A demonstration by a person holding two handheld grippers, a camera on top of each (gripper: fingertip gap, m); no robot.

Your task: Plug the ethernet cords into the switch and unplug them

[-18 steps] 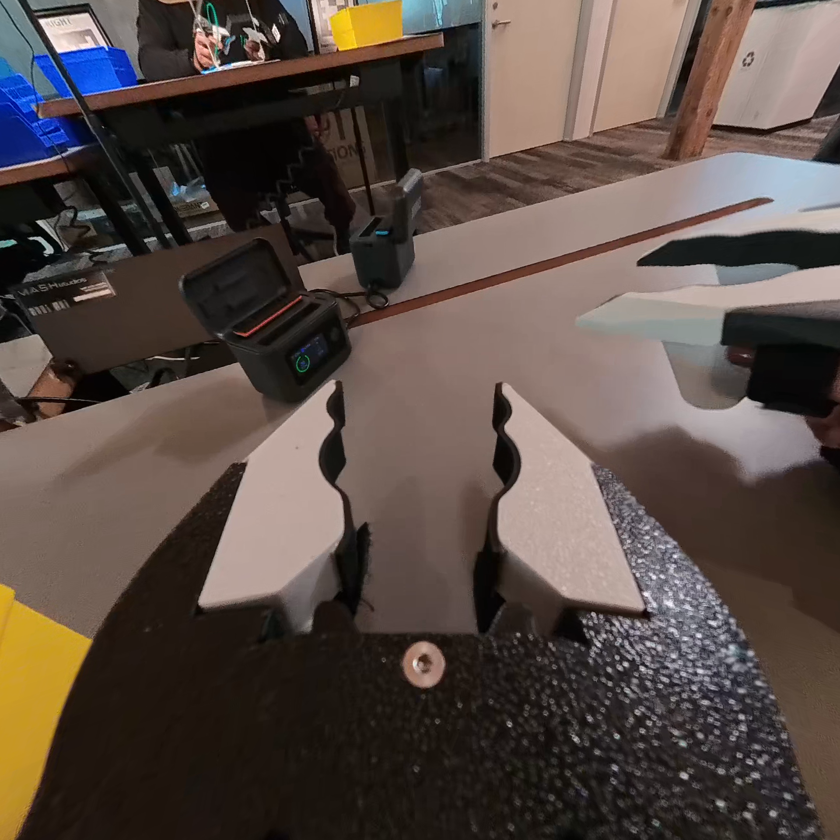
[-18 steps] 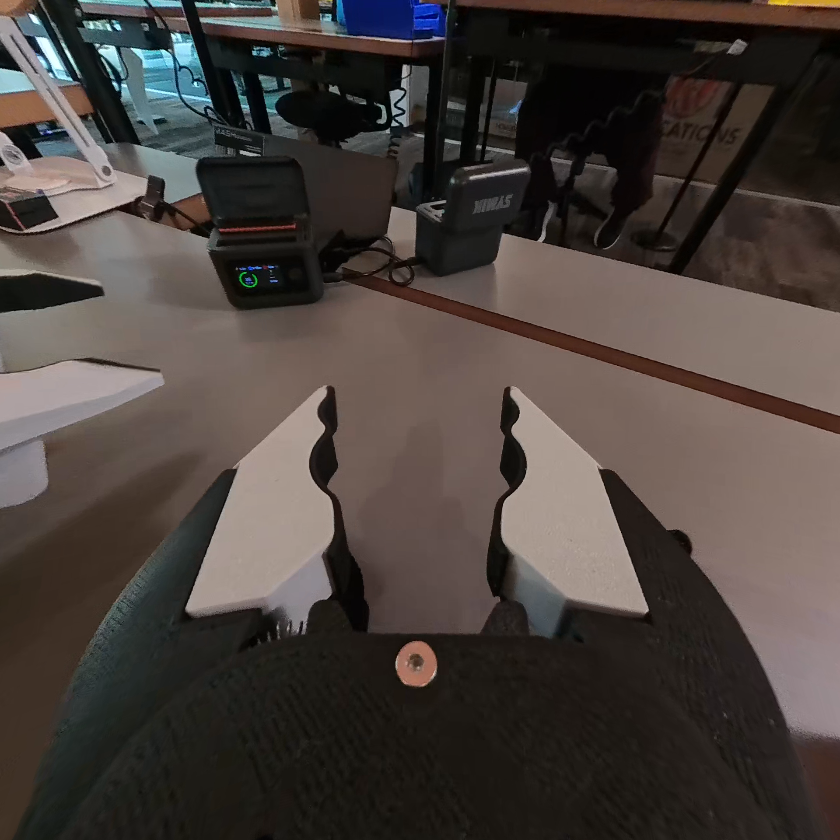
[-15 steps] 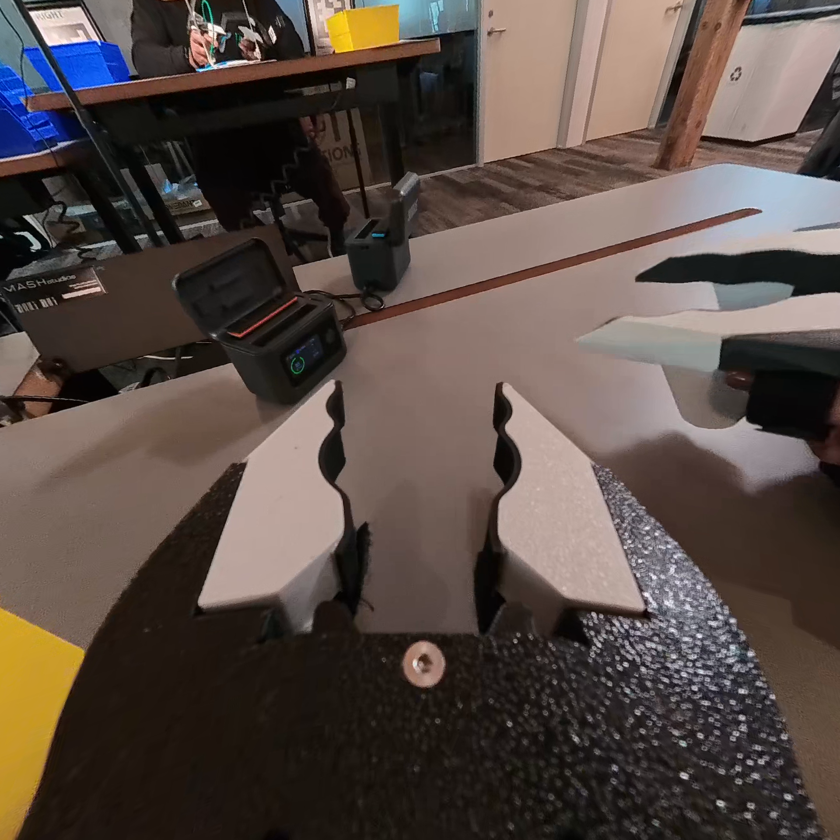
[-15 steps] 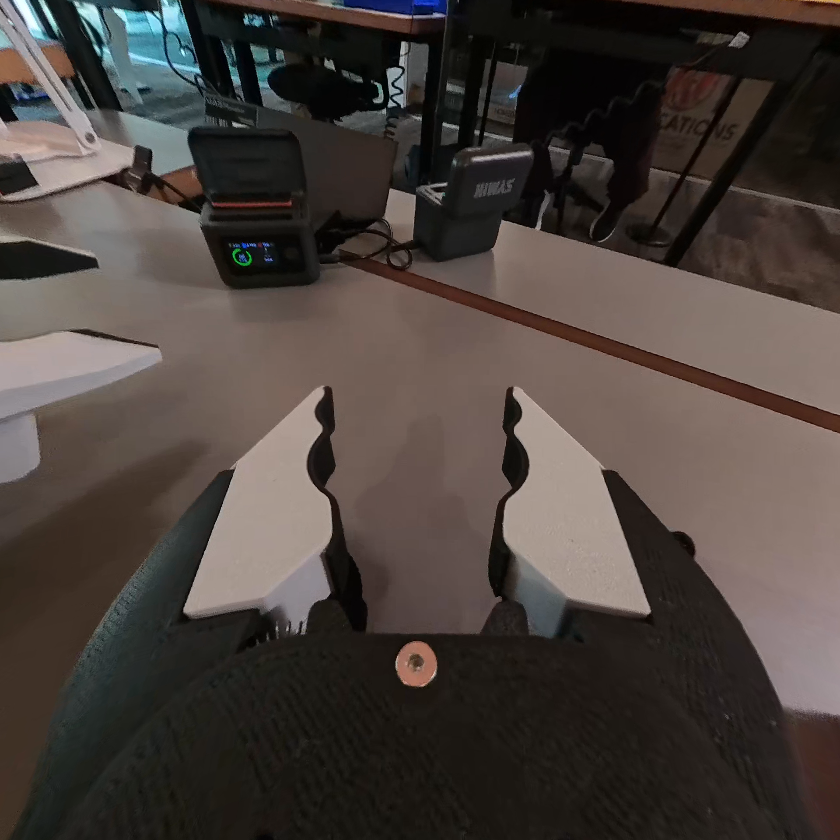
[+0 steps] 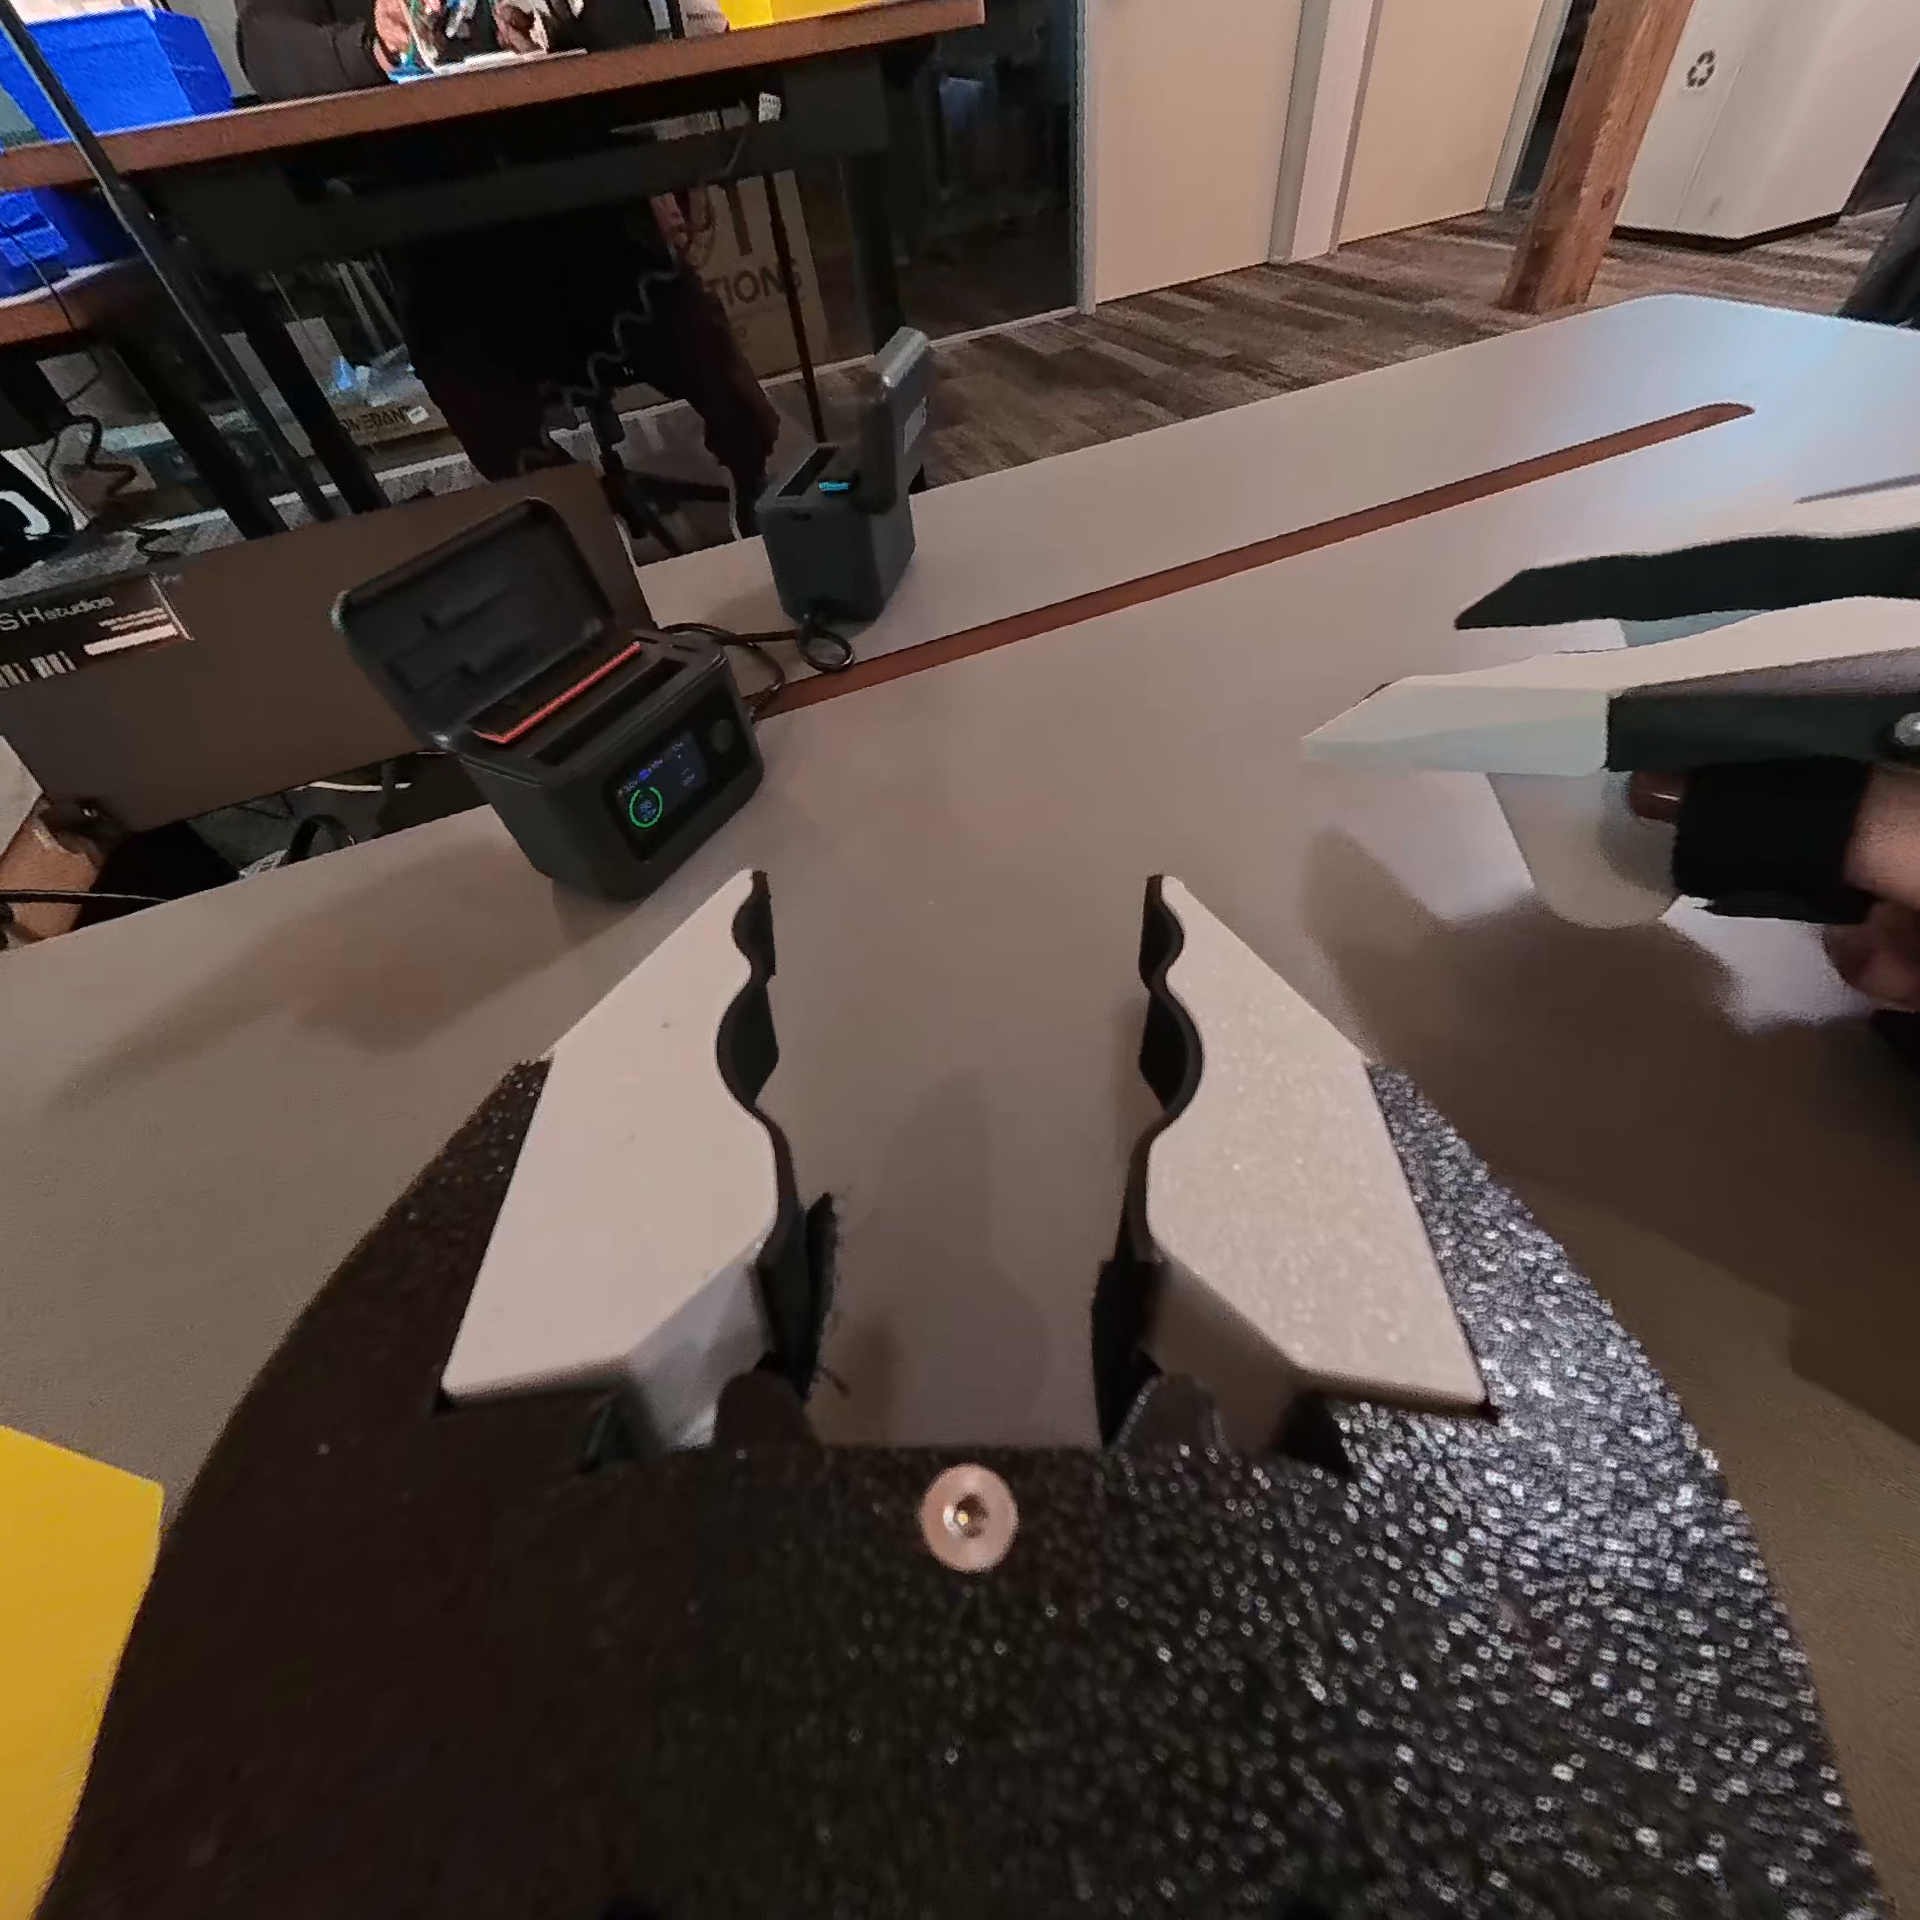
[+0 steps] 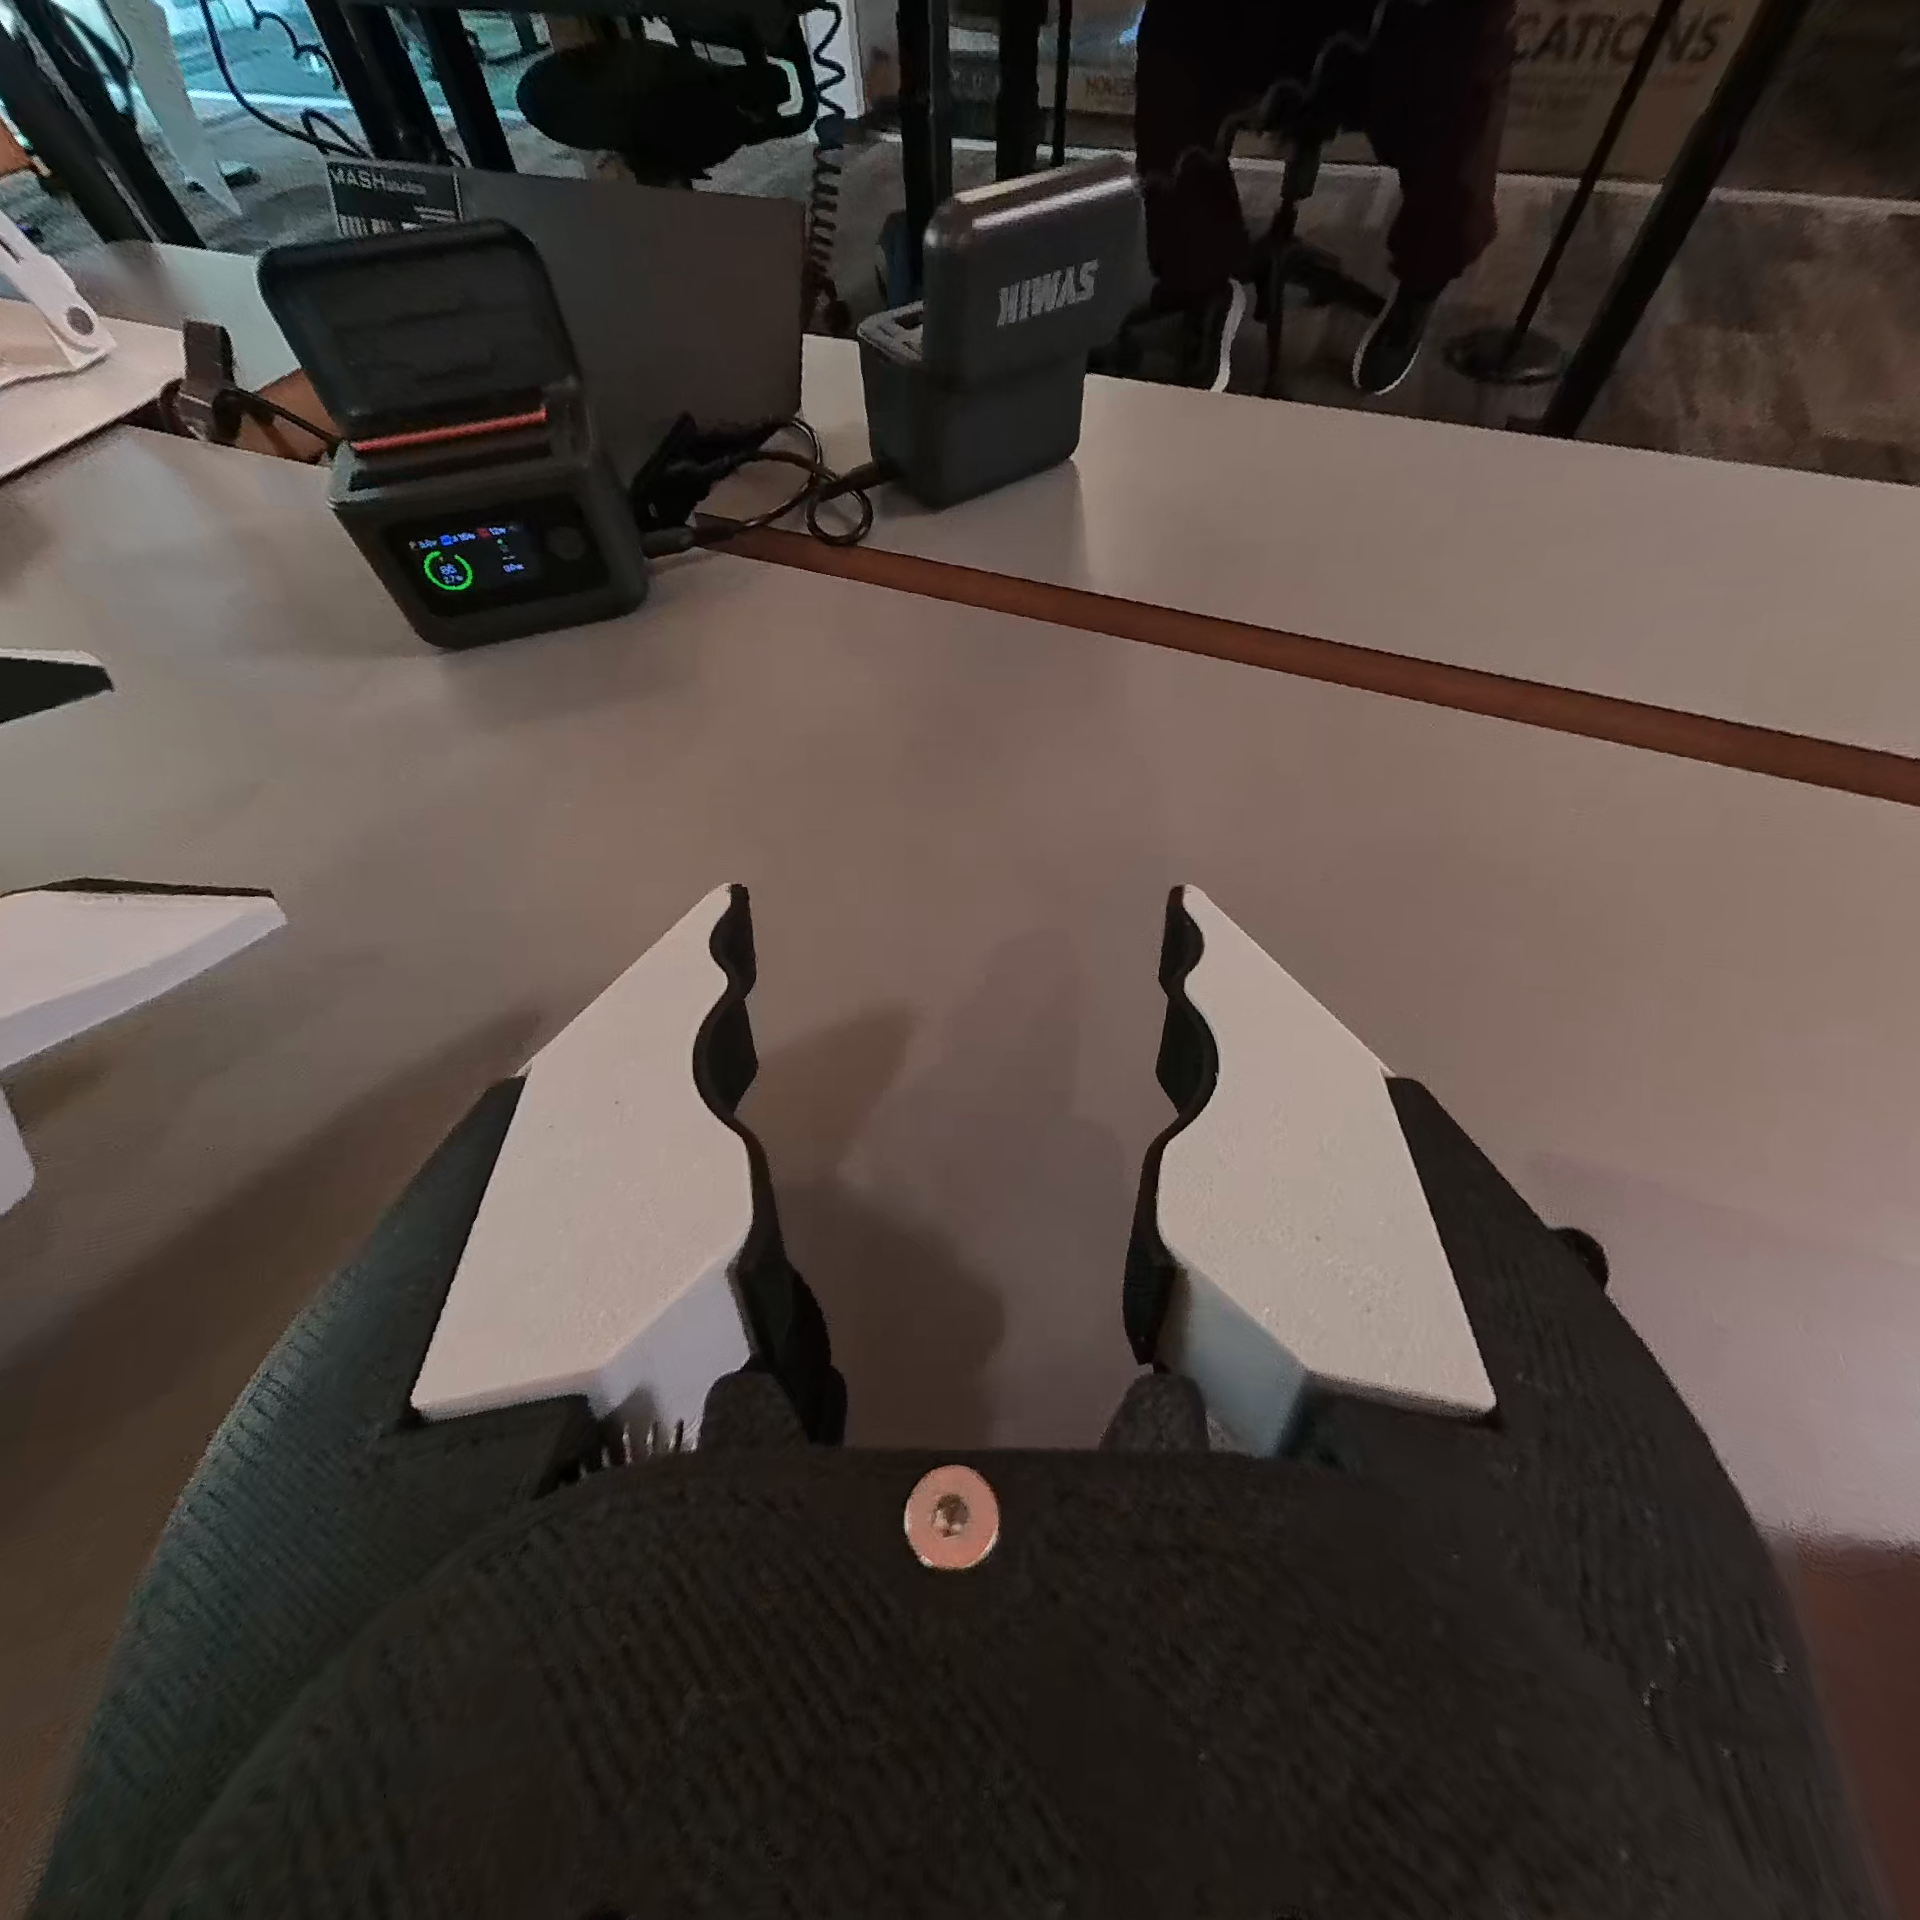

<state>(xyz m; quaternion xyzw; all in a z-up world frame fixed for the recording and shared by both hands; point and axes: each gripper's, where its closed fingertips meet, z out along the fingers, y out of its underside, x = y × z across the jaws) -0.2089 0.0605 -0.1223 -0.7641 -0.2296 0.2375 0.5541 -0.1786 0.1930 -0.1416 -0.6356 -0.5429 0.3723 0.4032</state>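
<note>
Grippers both empty over bare grey desk (image 5: 935,790). Left gripper (image 5: 956,904) fingers spread wide apart, nothing between them, only desk surface in the gap. Right gripper (image 6: 956,904) same: fingers well apart, holding nothing. In the left wrist view the right gripper (image 5: 1475,675) shows at the right edge, held side-on with a hand (image 5: 1860,852) under it; in the right wrist view the left gripper (image 6: 125,935) pokes in at the left edge.

Landmark: dark charging case (image 5: 582,717) with lid up, red trim and a lit screen with a green ring, standing on the desk beyond both grippers. Just right of the case, a second grey case (image 6: 987,343) with lid open, well apart from the fingers. Thin black cable (image 6: 779,488) loops on the desk between the two cases. Brown strip (image 6: 1351,660) runs across the desk from beside the charging case off to the right. Yellow object (image 5: 62,1621) at the near left edge, well on the near side of the case, cut off by the frame.

Ethernet cords and switch: not visible in either view, cannot tell where they are.
</note>
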